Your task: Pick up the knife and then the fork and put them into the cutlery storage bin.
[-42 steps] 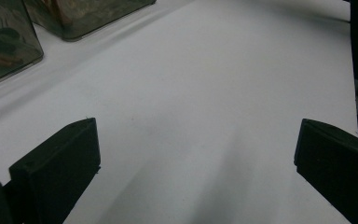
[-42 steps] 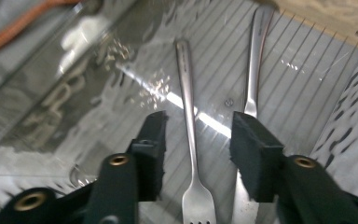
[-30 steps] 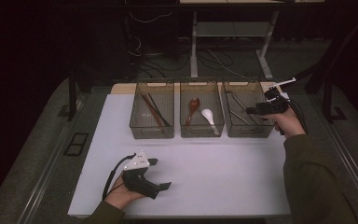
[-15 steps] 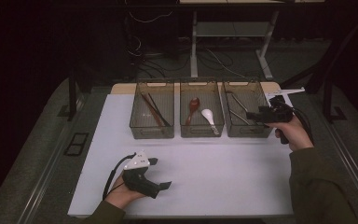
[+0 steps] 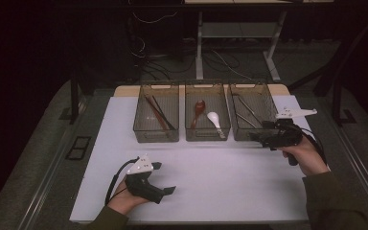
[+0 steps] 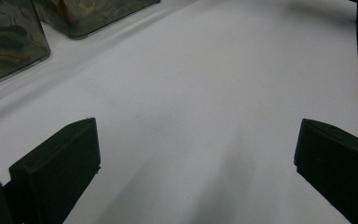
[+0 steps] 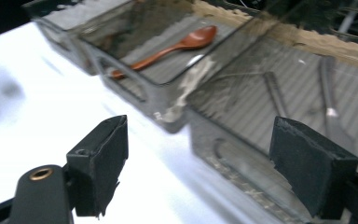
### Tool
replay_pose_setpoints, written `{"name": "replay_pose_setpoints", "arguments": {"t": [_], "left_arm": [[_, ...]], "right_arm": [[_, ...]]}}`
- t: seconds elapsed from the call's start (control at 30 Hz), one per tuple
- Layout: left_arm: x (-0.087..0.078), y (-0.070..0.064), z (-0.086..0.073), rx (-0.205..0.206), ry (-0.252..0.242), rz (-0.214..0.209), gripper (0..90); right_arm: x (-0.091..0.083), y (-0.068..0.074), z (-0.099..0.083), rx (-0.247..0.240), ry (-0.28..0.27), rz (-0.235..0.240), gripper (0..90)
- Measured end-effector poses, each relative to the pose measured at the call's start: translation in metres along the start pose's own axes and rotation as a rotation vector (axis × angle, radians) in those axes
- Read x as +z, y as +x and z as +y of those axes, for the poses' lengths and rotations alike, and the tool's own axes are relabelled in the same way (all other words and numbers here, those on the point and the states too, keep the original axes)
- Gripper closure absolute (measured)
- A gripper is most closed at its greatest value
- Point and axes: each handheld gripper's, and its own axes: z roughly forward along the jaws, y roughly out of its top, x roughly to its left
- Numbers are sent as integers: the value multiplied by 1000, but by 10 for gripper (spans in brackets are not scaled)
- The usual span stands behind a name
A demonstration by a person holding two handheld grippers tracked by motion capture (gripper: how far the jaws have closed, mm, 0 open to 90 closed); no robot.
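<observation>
The right gripper hovers with fingers released at the right bin, which stands near the desk's far right corner holding metal utensils. Better to lower squarely between the bin walls before closing. The left gripper rests released near the front edge.

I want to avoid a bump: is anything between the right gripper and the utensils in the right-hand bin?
Only the right bin's own near wall. The open right gripper sits just outside it, and the metal utensils lie behind that wall.

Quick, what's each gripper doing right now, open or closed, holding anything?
Left gripper: open, holding nothing, over the white table.
Right gripper: open, holding nothing, by the right bin.
</observation>
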Motion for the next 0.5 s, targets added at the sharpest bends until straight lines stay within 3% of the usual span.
{"name": "replay_pose_setpoints", "arguments": {"t": [0.1,0.5], "left_arm": [[0,0,0,-3,-3,0,0],[0,0,-1,1,3,-4,0]], "right_arm": [[-4,9,-9,-5,-20,28,187],[-13,25,-42,-14,-35,49,185]]}}
